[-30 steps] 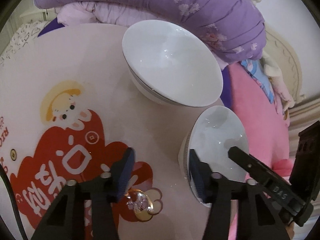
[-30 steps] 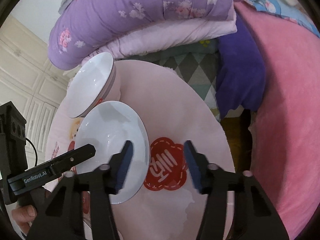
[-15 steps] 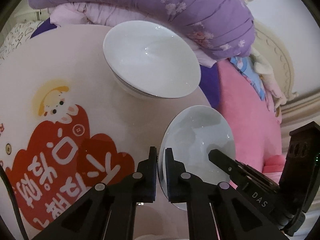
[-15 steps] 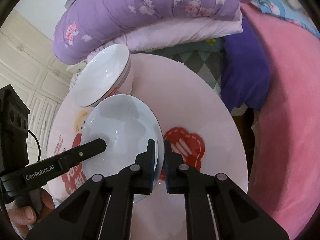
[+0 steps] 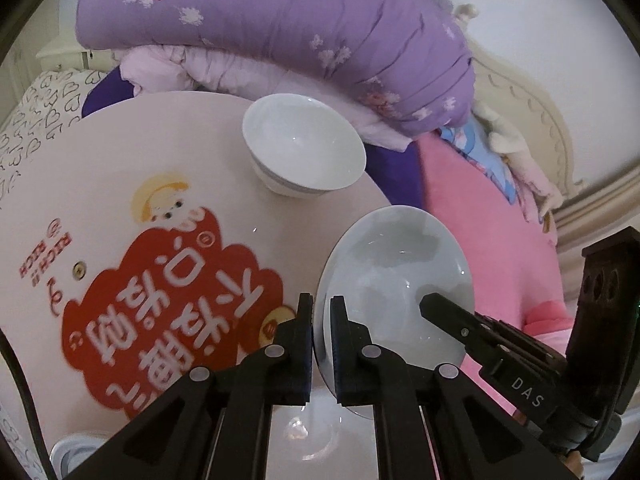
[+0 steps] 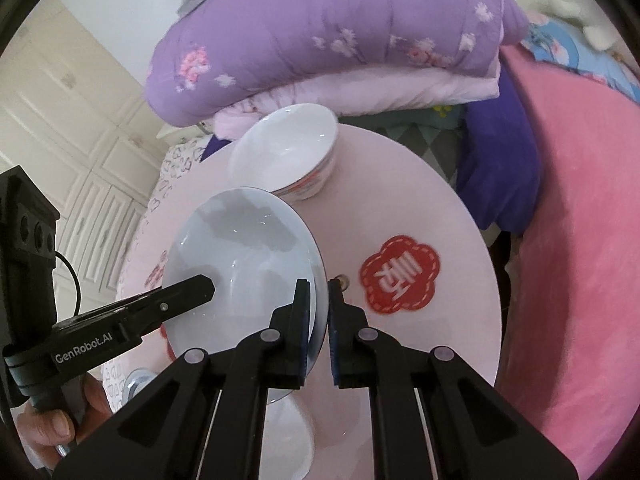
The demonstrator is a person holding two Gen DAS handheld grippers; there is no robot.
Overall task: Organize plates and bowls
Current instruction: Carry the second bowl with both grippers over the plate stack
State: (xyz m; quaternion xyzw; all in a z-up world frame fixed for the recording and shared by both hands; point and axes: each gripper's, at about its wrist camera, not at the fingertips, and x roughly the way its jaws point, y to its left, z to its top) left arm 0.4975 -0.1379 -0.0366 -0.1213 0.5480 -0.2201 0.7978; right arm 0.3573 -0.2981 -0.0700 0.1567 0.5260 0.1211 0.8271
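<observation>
A pale shallow plate (image 5: 394, 280) hangs above the round pink table (image 5: 132, 152), held by its rim from two sides. My left gripper (image 5: 322, 312) is shut on the plate's left rim. My right gripper (image 6: 319, 300) is shut on the opposite rim of the same plate (image 6: 240, 256). Each gripper shows in the other's view, reaching onto the plate. A white bowl (image 5: 304, 148) stands upright on the far part of the table, apart from the plate; it also shows in the right wrist view (image 6: 284, 152).
Another white dish (image 6: 292, 436) lies on the table under the raised plate. A folded purple quilt (image 5: 280, 28) lies behind the table and a pink blanket (image 6: 580, 240) to its right. A hand (image 6: 52, 424) holds the left gripper's handle.
Both grippers went from open to shut on the plate's rim. They then rose with it, so the table and the white bowl look smaller and farther away.
</observation>
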